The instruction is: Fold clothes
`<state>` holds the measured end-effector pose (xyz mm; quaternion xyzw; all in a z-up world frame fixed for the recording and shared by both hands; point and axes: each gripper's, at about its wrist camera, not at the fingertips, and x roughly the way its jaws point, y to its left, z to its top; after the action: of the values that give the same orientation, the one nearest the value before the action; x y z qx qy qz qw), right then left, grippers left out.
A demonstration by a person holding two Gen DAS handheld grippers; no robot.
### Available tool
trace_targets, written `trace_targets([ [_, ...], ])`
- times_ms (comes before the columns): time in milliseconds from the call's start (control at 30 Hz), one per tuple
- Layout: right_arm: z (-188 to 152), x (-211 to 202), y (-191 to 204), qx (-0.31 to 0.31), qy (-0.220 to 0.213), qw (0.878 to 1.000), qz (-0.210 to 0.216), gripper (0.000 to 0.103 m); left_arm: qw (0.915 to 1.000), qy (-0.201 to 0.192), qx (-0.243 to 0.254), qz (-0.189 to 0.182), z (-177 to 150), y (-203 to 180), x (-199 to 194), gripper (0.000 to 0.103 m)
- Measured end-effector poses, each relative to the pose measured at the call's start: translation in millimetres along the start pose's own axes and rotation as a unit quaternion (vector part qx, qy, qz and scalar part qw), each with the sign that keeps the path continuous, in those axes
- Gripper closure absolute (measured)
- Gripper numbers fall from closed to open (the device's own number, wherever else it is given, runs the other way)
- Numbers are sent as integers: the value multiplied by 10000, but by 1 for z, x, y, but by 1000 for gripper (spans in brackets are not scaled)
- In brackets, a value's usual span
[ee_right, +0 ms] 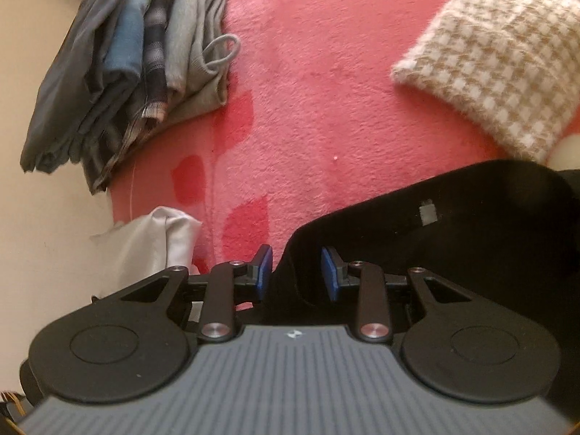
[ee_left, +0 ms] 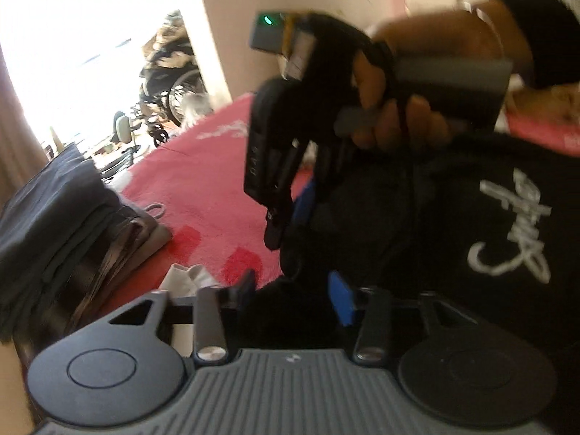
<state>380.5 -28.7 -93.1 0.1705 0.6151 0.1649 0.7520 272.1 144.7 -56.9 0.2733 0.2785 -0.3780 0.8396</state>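
My black garment with white script lettering [ee_left: 507, 224] lies on the pink fleece blanket [ee_right: 326, 108], and everything else I place against that garment. In the right wrist view its near edge runs up between the blue pads of my right tongs [ee_right: 296, 272]; the pads stand a little apart with the black cloth in the gap, and I cannot tell whether they are pressing on it. A small grey label [ee_right: 427, 214] shows on the cloth just beyond those tongs.

In the left wrist view the same garment fills the right side, and its dark cloth sits between the fingers of my left tongs [ee_left: 297, 290]. The picture is blurred there, so I cannot tell whether they grip it.

Above the garment, the hand [ee_left: 395, 108] holding the right tool hangs over it and hides part of the blanket behind.

Beyond the garment, well apart at the blanket's far edge, stands a stack of folded grey, blue and striped clothes [ee_right: 145, 65]. A cream and tan checked knit piece [ee_right: 500, 72] lies near the garment's far side. A white crumpled cloth [ee_right: 156, 243] sits beside the blanket's edge, near my right tongs.
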Motion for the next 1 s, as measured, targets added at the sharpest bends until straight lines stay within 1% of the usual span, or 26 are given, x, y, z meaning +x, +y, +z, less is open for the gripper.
trace_targets([
  [33, -2, 0, 0, -36, -39, 10000, 20, 92, 10000, 47, 14, 29, 0, -1, 2, 85],
  [67, -4, -1, 0, -72, -116, 9999, 48, 99, 9999, 48, -65, 69, -1, 0, 3, 91],
  [100, -7, -5, -1, -104, -301, 9994, 97, 101, 9998, 16, -161, 97, -2, 2, 2, 97],
  [200, -16, -18, -5, -139, -834, 9958, 353, 102, 9973, -222, -671, 207, -9, 12, -6, 98],
  [333, -22, -18, -19, 68, -1432, 9871, 714, 102, 9905, -418, -1170, 596, -18, 18, -13, 99],
  [433, -25, -12, -30, 274, -1843, 9780, 941, 102, 9843, -481, -1486, 827, -26, 19, -18, 99],
  [567, -23, -4, -44, 495, -2430, 9594, 1346, 103, 9793, -434, -1727, 960, -34, 18, -21, 99],
  [633, -16, 5, -49, 582, -2421, 9604, 1254, 102, 9787, -399, -1757, 981, -37, 17, -22, 99],
  [667, -12, 6, -51, 587, -2388, 9608, 1280, 101, 9784, -392, -1771, 988, -39, 18, -22, 99],
  [733, -8, -1, -54, 630, -2396, 9594, 1345, 99, 9778, -404, -1794, 1004, -41, 20, -20, 99],
  [800, -6, -20, -55, 428, -2321, 9597, 1524, 98, 9770, -416, -1828, 1012, -43, 23, -19, 99],
  [833, -7, -31, -51, 120, -2247, 9629, 1490, 98, 9764, -422, -1864, 1003, -44, 24, -18, 99],
  [900, -13, -49, -42, -712, -1978, 9686, 1329, 96, 9752, -434, -1935, 983, -45, 27, -17, 99],
  [967, -23, -55, -36, -1468, -1609, 9698, 1100, 90, 9748, -436, -1955, 980, -46, 28, -15, 98],
  [1000, -27, -53, -35, -1660, -1430, 9704, 1015, 83, 9749, -431, -1950, 981, -46, 27, -15, 98],
])
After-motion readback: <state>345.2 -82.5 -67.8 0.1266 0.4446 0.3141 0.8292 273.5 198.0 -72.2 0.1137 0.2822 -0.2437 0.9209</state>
